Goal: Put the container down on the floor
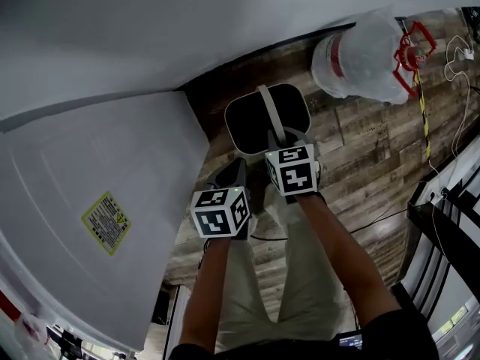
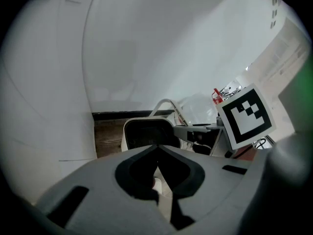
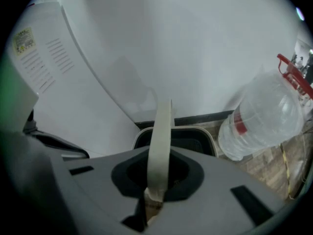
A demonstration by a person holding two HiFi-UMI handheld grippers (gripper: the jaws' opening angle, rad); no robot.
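Right gripper (image 3: 155,192): jaws closed on the pale strap handle (image 3: 160,141) of the container (image 1: 247,122), gripping at the top of the arch. Left gripper (image 2: 159,148): jaws together, nothing between them, hanging just beside the right one and apart from the container.

Container: a white tub with a dark inside, hanging below the right gripper over the plank floor (image 1: 352,148). It sits near the floor's far edge along the dark skirting, in the corner between the wall and a large white cabinet (image 1: 97,201). A clear water bottle (image 1: 360,55) stands near it on the right. Whether its base already meets the floor cannot be told.

Handling, as judged: the tub looks empty, stiff-walled and light. The thin handle is the sound place to hold it, but it probably pivots, so the tub may swing or tip. It should be lowered level and released only once the base is seated flat.
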